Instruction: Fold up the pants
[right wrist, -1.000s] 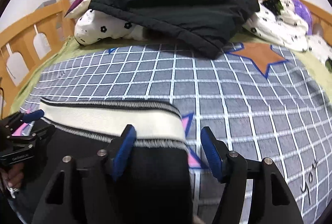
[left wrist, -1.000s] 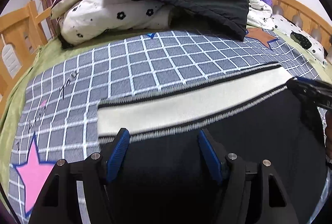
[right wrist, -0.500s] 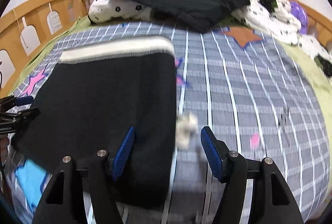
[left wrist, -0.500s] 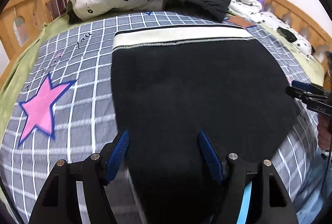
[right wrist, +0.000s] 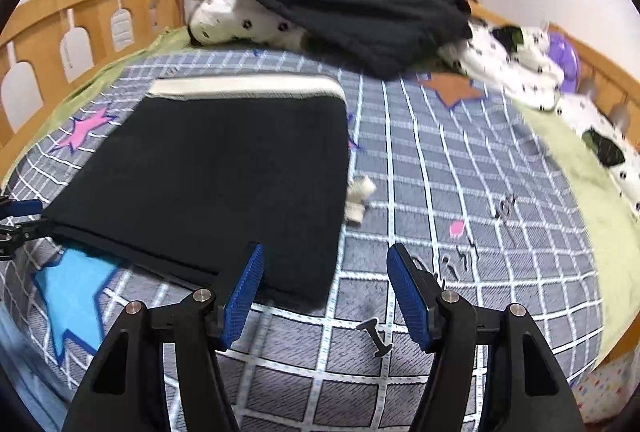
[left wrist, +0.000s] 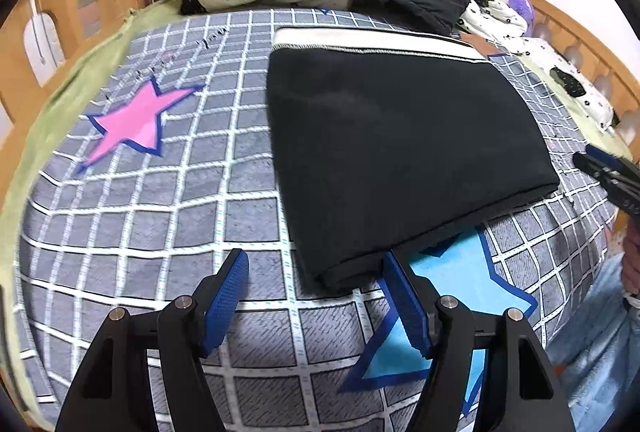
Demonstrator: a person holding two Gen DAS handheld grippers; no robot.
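Pants (left wrist: 400,147) lie folded flat on the bed (left wrist: 152,199), waistband far side. Both my tongs, left (left wrist: 316,302) and right (right wrist: 324,296), spread, empty, just short of the near fold. Next: pinch near corners evenly, lift together.

Ahead of the claw lie matt black knit pants (left wrist: 400,135) on a soft gridded cloth blanket (left wrist: 160,199); beyond, a glossy wooden bedrail (right wrist: 92,15).

Black pants (left wrist: 400,135) (cream band) — grey-checked blanket (left wrist: 160,199).
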